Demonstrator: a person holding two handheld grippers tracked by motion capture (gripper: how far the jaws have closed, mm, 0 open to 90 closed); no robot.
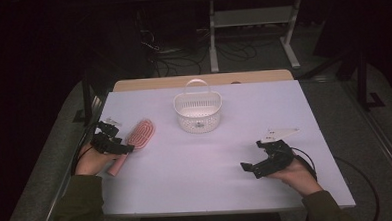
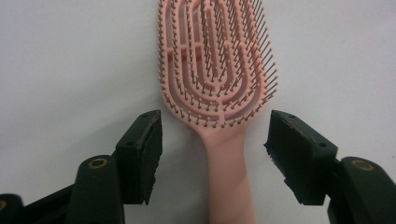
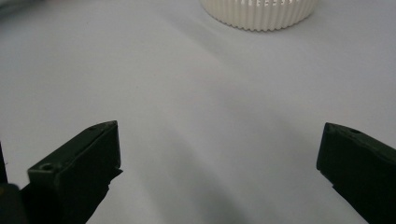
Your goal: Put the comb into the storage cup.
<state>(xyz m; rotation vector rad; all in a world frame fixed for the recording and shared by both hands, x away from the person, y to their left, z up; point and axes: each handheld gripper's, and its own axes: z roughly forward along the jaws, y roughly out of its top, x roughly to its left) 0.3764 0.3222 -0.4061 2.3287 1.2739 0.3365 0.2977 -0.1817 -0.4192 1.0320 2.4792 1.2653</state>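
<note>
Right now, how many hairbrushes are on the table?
1. The pink hairbrush lies flat at the table's left side, left of the white basket, its handle between the left gripper's open jaws, untouched. The basket's inside is partly hidden.

One pink plastic paddle hairbrush (image 1: 135, 141) at nine o'clock; one white perforated plastic basket with a loop handle (image 1: 197, 109) at twelve o'clock; two black two-jaw grippers, left (image 1: 119, 146) and right (image 1: 250, 168).
</note>
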